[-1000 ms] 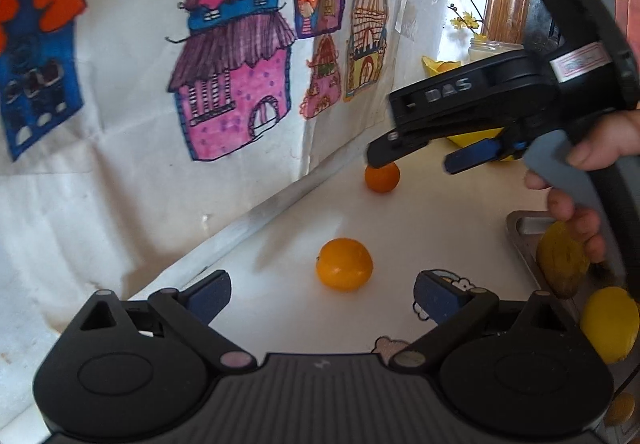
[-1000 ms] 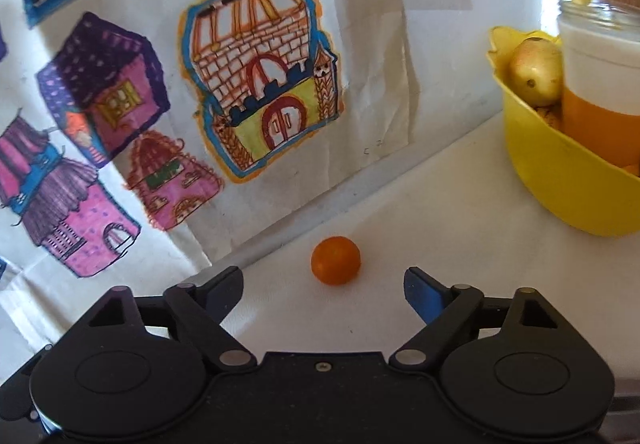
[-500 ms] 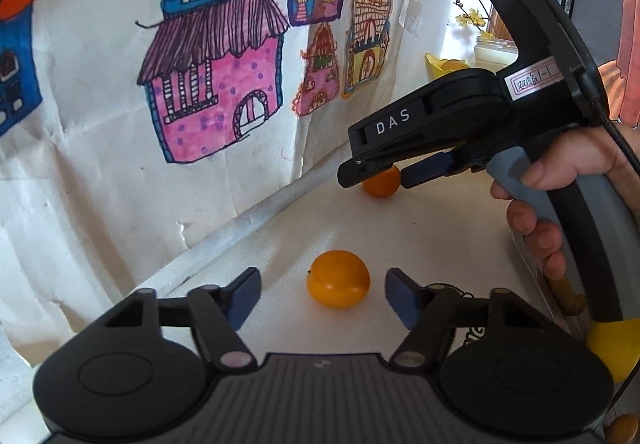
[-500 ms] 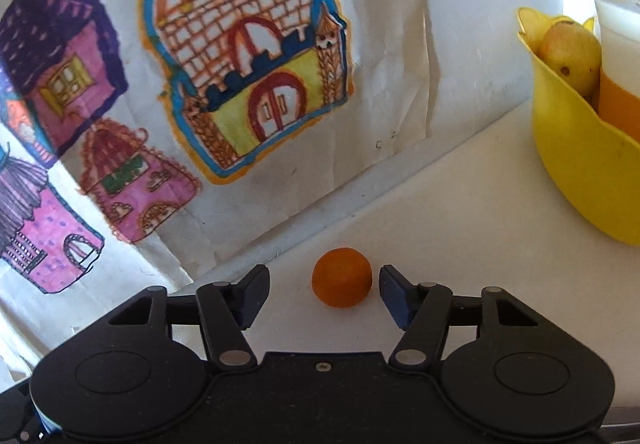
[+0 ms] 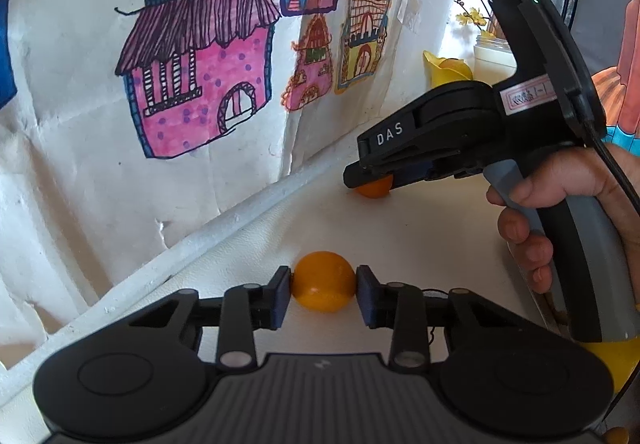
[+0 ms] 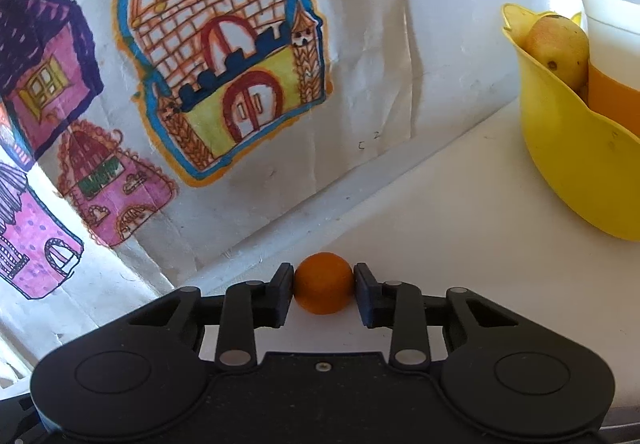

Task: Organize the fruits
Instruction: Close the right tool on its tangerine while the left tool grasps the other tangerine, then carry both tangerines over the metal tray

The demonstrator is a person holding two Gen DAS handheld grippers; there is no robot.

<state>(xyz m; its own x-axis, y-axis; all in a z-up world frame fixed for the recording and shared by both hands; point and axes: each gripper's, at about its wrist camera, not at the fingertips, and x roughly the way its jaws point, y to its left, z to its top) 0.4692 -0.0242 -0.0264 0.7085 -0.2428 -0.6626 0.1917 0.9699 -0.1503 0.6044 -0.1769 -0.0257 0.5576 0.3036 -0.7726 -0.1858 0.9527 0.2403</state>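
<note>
Left gripper (image 5: 323, 294) closing on orange (image 5: 323, 287); right gripper (image 6: 324, 290) clamps tangerine (image 6: 324, 282).

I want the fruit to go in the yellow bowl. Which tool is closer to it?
Right. The right tool grips a small orange on the table, with the yellow bowl just beyond it. The left tool, closing on another orange, sits farther back.

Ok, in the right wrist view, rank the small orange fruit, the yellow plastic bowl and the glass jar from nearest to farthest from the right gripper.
1. Small orange fruit: between the pads of the right gripper, on the white tabletop.
2. Yellow plastic bowl: off to the right, holding a yellowish pear.
3. Glass jar: far right, behind the bowl's near wall.
</note>
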